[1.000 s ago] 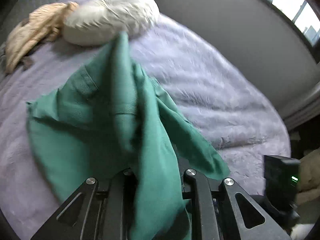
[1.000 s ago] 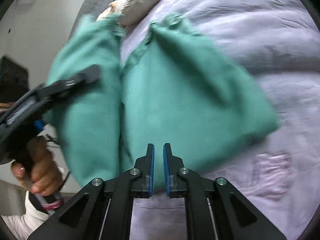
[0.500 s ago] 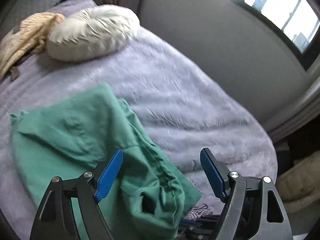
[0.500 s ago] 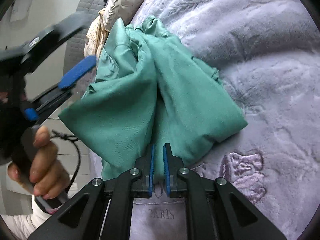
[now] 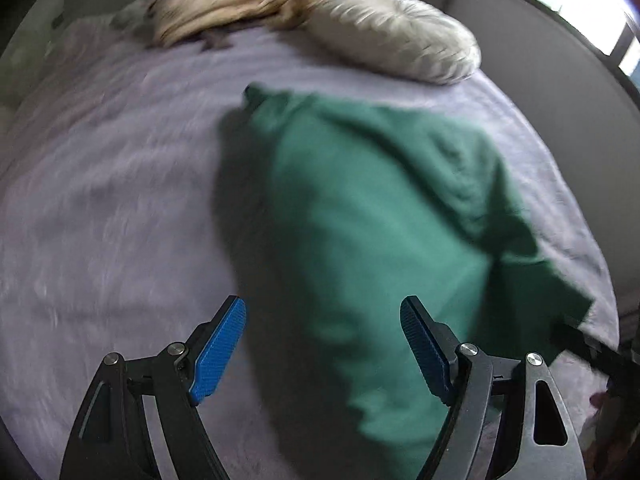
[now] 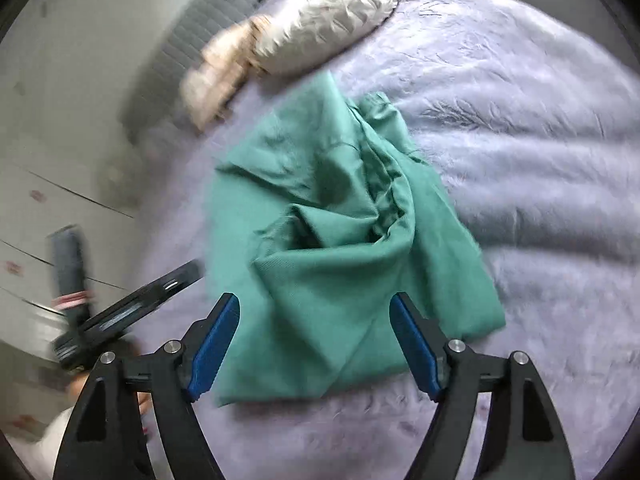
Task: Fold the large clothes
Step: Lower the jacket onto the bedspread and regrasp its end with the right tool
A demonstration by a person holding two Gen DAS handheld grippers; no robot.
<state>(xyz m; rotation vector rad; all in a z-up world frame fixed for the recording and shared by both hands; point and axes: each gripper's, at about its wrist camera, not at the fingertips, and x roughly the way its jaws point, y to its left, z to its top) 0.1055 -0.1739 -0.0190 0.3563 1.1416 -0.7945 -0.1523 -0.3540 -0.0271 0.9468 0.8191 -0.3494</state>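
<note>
A green garment lies crumpled in a loose heap on the lilac bed cover; it also shows in the left wrist view. My right gripper is open and empty, hovering over the garment's near edge. My left gripper is open and empty, above the garment's left side. The left gripper's body also shows at the left of the right wrist view, and part of the right gripper shows at the right edge of the left wrist view. Both views are motion-blurred.
A white pillow and a beige cloth lie at the head of the bed; both also show in the left wrist view, pillow, cloth. A grey wall runs along the bed's far side.
Both grippers let go of the green garment and opened, the left first, then the right. The garment dropped onto the bed. Both grippers pulled back above it.
</note>
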